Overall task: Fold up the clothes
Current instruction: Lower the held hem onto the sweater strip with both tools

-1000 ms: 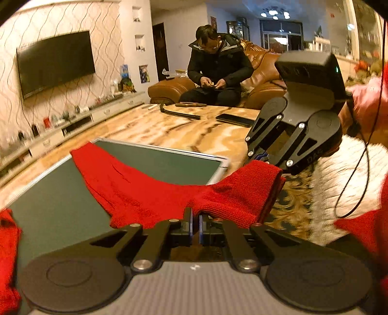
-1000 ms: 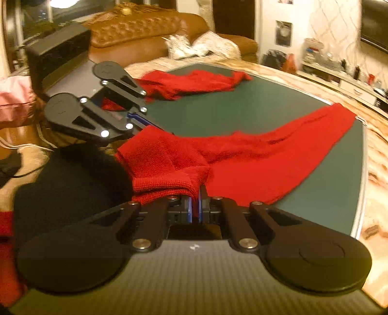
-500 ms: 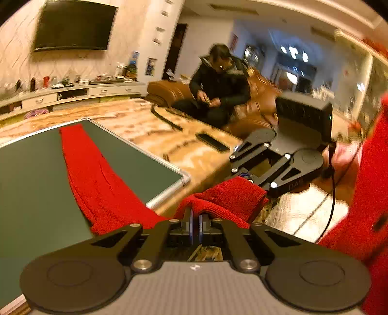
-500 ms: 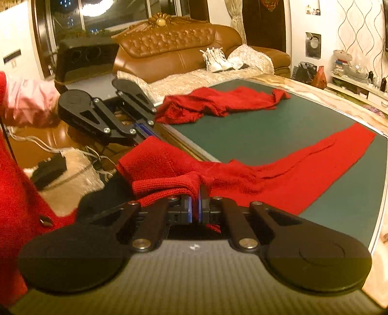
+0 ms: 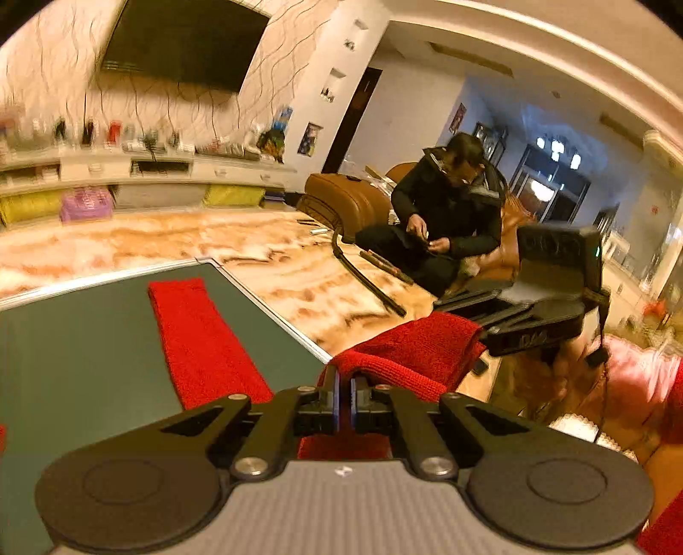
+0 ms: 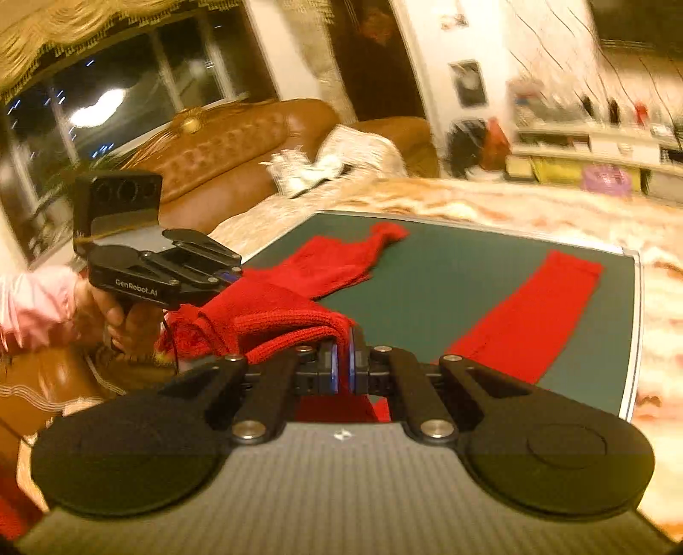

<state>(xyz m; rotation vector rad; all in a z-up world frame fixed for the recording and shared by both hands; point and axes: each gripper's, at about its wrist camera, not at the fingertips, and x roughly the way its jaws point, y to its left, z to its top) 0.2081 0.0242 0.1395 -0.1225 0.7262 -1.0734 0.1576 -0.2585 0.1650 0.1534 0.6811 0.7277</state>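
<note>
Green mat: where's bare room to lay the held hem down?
Bare green mat lies between the sleeve strip and the bunched red knit, and left of the strip in the left wrist view. Crowded at the near edge, where both hand-held grippers pinch the hem.

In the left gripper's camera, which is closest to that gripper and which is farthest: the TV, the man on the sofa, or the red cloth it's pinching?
From the left gripper:
1. Red cloth: pinched right in its closed fingers, straight ahead.
2. Man on the sofa: beyond the table, ahead to the right.
3. TV: on the far wall, upper left.
</note>
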